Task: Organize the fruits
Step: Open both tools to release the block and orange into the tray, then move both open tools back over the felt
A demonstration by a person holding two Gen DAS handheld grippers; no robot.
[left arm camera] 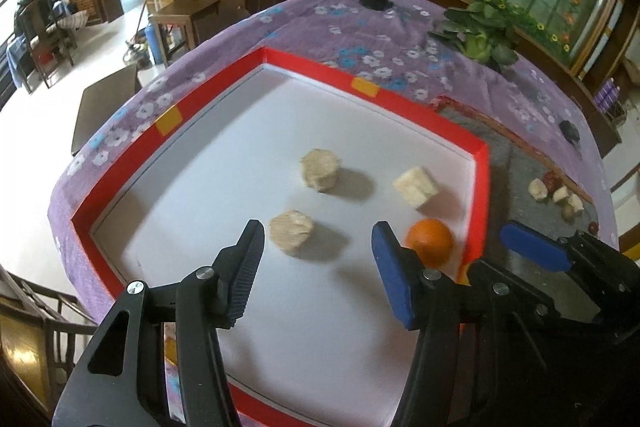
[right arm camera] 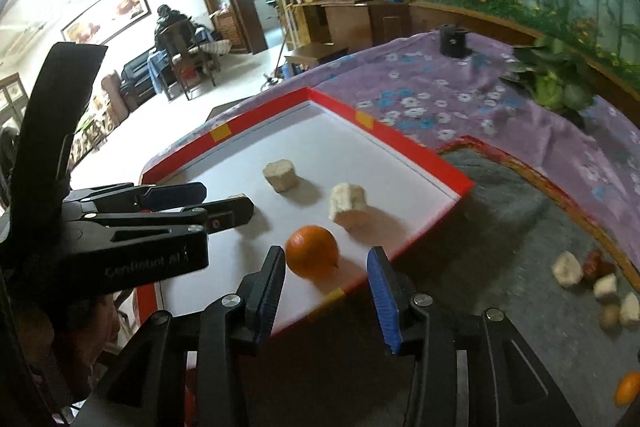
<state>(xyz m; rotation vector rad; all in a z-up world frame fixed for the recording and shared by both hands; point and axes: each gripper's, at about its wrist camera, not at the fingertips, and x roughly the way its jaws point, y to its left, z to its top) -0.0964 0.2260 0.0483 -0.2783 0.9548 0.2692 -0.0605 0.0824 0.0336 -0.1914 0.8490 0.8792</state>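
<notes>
The orange [right arm camera: 312,251] lies just ahead of the right gripper [right arm camera: 326,291], whose jaws are spread, empty.

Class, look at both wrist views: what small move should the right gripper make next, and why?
Probably ease the right gripper back toward the grey mat. Its jaws stand open and empty, the orange already rests inside the red-rimmed tray, and loose fruit pieces still lie on the mat. The left gripper is open too.
</notes>
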